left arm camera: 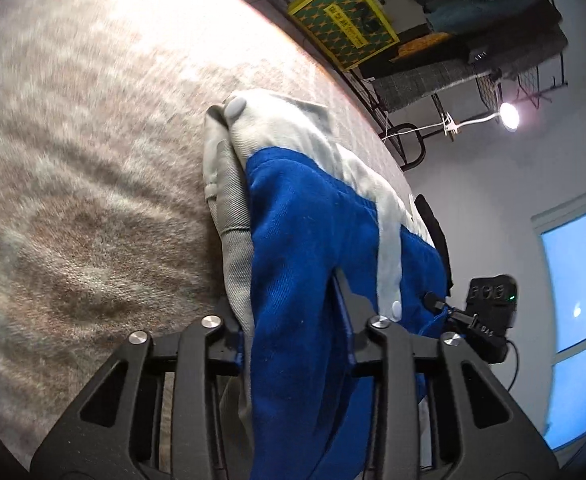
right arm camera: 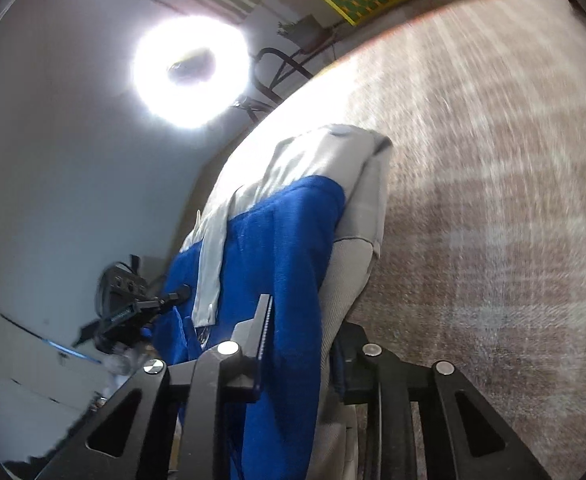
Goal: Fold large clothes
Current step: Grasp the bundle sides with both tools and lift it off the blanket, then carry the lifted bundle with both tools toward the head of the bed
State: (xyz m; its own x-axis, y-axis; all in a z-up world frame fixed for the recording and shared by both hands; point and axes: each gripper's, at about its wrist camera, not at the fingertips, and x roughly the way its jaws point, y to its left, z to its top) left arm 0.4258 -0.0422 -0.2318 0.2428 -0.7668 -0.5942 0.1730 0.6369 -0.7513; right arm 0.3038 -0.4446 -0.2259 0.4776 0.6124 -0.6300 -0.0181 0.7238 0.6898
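A large blue garment point(left arm camera: 293, 240) with pale grey panels and snap buttons hangs in folds, its far end resting on the patterned surface. My left gripper point(left arm camera: 293, 320) is shut on a thick bunch of it, and the cloth hides the fingertips. In the right wrist view the same garment point(right arm camera: 285, 240) runs between the jaws of my right gripper point(right arm camera: 301, 332), which is shut on it; one ribbed finger point(right arm camera: 264, 320) shows beside the blue cloth. Each view shows the other hand's black device at the garment's edge point(left arm camera: 489, 312) point(right arm camera: 125, 308).
A beige-brown patterned surface point(left arm camera: 73, 160) point(right arm camera: 493, 200) lies under the garment. Beyond its edge stand a yellow-green box point(left arm camera: 343, 26), a wire rack piled with clothes point(left arm camera: 473, 20) and a bright lamp point(right arm camera: 191, 70). A window point(left arm camera: 581, 280) is at the right.
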